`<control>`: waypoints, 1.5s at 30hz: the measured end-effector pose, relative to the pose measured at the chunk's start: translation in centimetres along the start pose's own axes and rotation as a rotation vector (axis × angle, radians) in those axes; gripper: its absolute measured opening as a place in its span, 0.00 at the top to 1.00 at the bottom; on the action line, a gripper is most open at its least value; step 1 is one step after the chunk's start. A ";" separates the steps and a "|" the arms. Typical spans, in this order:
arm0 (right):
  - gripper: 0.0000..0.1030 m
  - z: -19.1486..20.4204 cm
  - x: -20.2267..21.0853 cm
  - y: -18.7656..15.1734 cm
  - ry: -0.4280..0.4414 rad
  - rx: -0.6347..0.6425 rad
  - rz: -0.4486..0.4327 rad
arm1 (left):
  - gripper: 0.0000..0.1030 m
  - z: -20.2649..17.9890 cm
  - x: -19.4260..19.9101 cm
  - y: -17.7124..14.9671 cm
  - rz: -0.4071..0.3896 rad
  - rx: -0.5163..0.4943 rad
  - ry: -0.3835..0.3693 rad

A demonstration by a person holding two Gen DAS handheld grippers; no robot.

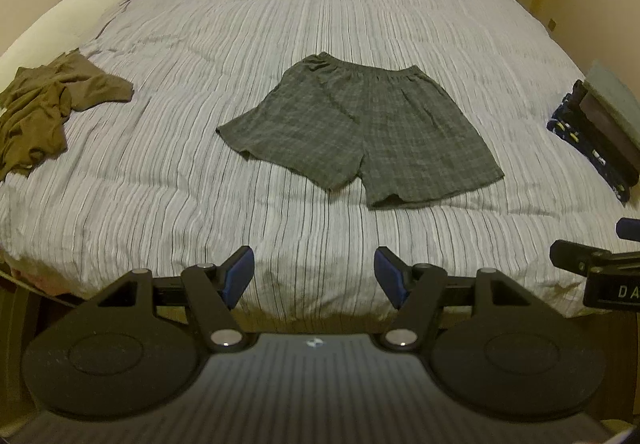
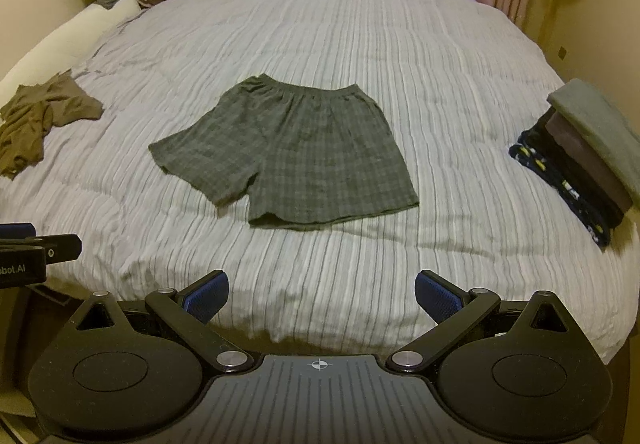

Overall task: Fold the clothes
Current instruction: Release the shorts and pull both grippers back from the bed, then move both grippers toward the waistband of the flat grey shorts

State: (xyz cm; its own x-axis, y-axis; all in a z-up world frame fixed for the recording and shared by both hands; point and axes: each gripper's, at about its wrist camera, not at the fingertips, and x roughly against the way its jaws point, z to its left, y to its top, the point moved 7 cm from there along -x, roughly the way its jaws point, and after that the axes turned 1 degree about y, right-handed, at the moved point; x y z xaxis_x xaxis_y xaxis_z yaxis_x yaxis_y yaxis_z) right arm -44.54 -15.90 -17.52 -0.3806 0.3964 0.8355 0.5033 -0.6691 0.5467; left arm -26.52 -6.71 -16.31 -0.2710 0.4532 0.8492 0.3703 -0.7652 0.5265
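Two grippers are poised at the near edge of the bed, and neither has anything between its blue pads. The left gripper has its jaws spread wide, and the right gripper stands wider still, both empty. Out ahead, the dark grey-green plaid fabric shorts lie flat in the middle of the grey striped quilt, waistband towards the window, leg hems towards us, well apart from both sets of fingers. That cloth looks light, soft and floppy, so it should drape and slide easily on the quilt; I'd judge the outer corner of a leg hem and the matching waistband end the best places to pinch for a lengthwise fold. Off to the left lies a crumpled olive-brown garment, and on the right edge a stack of folded clothes.
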 end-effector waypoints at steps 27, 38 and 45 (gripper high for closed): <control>0.01 7.7 -10.3 9.2 -0.096 -0.270 0.111 | 0.38 11.6 -11.4 13.2 0.069 -0.201 -0.097; 0.01 9.5 -13.4 9.1 -0.093 -0.272 0.167 | 0.38 14.6 -14.9 12.9 0.149 -0.173 -0.081; 0.01 8.0 -14.7 9.3 -0.082 -0.288 0.173 | 0.38 13.7 -16.0 13.2 0.174 -0.165 -0.073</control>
State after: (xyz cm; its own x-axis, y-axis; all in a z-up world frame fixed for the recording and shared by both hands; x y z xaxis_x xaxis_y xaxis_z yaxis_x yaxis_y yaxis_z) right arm -28.06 -22.90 -24.28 -0.2389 0.3026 0.9227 0.3109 -0.8763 0.3679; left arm -5.15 -17.85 -22.44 -0.1483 0.3353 0.9304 0.2541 -0.8963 0.3635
